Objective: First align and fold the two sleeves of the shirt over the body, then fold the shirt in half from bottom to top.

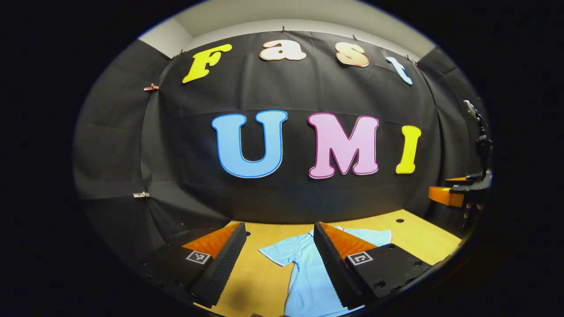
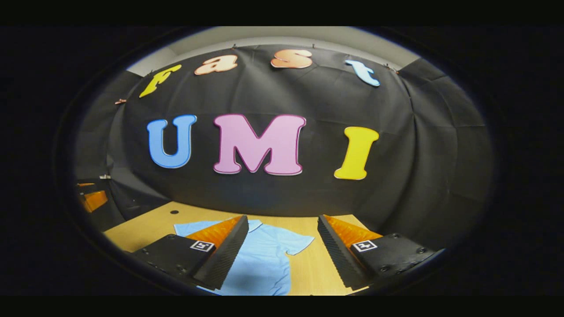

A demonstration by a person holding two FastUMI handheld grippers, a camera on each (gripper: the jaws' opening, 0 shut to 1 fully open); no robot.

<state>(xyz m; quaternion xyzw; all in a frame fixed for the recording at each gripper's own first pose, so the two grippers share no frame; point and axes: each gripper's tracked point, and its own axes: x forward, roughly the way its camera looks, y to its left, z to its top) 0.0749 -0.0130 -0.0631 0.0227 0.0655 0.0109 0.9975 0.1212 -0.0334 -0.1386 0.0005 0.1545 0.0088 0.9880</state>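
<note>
A light blue short-sleeved shirt (image 1: 308, 273) lies flat on the wooden table (image 1: 423, 240), collar toward the booth's black wall, with both sleeves spread out to the sides and no fold visible in it. By that lie, the task looks to be at its very start: both sleeves remain to be brought over the body, and the bottom-to-top fold after them.

In the left gripper view, the left gripper (image 1: 278, 268) hangs above the table with its jaws wide apart and nothing between them; the shirt's sleeve (image 1: 277, 253) on that side shows through the gap, seemingly below the fingers and apart from them. The other gripper (image 1: 458, 191) shows at the far right edge of this view, held up off the table.

In the right gripper view, the right gripper (image 2: 281, 253) is likewise spread wide and empty, poised over the shirt's opposite sleeve (image 2: 293, 243) and bare tabletop, touching neither so far as can be told.
</note>
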